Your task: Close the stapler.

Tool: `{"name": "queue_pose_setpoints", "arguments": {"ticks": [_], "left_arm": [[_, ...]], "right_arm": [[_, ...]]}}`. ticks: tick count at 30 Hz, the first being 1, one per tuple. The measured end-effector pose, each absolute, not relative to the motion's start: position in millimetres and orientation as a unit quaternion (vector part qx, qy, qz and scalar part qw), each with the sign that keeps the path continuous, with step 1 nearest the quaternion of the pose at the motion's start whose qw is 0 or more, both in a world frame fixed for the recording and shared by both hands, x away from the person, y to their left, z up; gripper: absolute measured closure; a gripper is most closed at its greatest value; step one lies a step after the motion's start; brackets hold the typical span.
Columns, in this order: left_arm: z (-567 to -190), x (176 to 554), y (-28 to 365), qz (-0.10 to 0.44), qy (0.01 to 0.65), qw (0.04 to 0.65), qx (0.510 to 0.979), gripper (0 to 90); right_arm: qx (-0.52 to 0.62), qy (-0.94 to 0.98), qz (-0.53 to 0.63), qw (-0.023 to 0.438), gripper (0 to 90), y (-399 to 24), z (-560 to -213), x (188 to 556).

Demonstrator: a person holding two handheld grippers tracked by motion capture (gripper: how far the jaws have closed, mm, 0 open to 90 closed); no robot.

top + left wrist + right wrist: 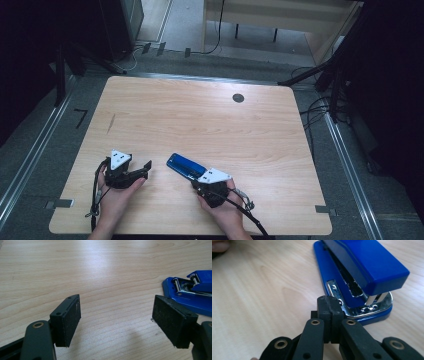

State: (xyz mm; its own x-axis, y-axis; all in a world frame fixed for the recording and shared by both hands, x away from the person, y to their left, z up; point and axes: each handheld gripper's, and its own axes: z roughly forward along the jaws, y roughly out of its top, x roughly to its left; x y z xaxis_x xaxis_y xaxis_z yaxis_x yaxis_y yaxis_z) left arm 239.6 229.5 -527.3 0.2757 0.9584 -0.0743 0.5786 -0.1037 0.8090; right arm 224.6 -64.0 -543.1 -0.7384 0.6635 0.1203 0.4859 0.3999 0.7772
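Observation:
A blue stapler (184,165) lies on the wooden table (210,120) near the front, its metal front end toward my right hand. My right gripper (196,182) is shut with nothing between its jaws; in the right gripper view its tips (329,302) sit at the front end of the stapler (367,262), whose top arm is slightly raised. My left gripper (145,170) rests on the table left of the stapler, pointing right. In the left gripper view it (116,320) stands open over bare wood, and the stapler (190,293) lies beyond its right jaw.
A dark round grommet (238,98) sits in the table near the far edge. Cables (315,112) hang off the right side, and metal floor rails (30,160) run along both sides. The wide far half of the table is bare wood.

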Motion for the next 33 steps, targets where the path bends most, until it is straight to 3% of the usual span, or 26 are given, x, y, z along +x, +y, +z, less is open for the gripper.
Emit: {"name": "queue_pose_setpoints", "arguments": {"ticks": [33], "left_arm": [[-527,239,228,0.253,0.551,0.377,0.700,24.1]], "right_arm": [[0.407,0.801,0.423,0.118,90.0,-92,-545,269]]}}
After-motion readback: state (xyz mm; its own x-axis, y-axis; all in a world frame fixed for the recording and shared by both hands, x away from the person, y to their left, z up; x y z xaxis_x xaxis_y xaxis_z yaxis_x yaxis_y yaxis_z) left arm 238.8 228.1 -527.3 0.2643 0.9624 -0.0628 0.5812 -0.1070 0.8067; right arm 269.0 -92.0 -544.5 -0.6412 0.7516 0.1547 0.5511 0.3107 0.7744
